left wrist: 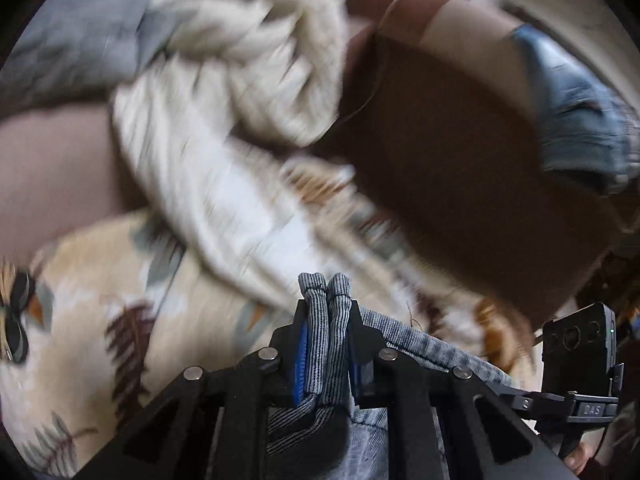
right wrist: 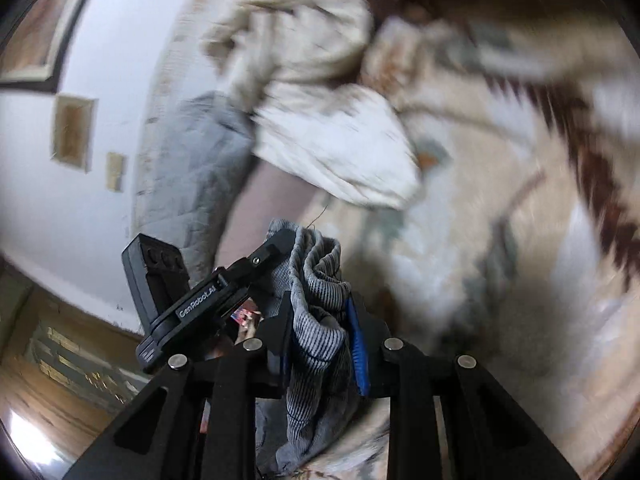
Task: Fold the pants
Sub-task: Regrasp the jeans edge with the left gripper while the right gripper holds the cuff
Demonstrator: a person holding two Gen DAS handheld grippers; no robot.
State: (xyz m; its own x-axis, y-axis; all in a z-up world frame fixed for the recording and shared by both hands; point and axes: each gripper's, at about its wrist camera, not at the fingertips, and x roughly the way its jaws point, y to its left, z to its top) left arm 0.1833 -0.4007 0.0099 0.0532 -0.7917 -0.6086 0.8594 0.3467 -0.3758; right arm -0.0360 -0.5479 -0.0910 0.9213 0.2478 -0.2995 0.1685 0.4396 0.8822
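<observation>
The pants are grey ribbed fabric. In the left wrist view my left gripper (left wrist: 326, 312) is shut on a bunched fold of the pants (left wrist: 326, 344), which trail off to the right toward the other gripper's body (left wrist: 580, 356). In the right wrist view my right gripper (right wrist: 320, 304) is shut on another bunch of the pants (right wrist: 316, 280), which hang down between the fingers. The left gripper's body (right wrist: 160, 292) shows close at the left. Both grippers hold the pants up above a bed. The rest of the pants is hidden.
Below lies a cream bedspread with a leaf print (left wrist: 100, 300) (right wrist: 500, 240). A crumpled cream blanket (left wrist: 224, 112) (right wrist: 320, 120), a grey quilt (left wrist: 72, 40) (right wrist: 192, 160), a brown cover (left wrist: 460, 180) and folded blue jeans (left wrist: 576, 112) lie beyond. A white wall (right wrist: 60, 200) stands at the left.
</observation>
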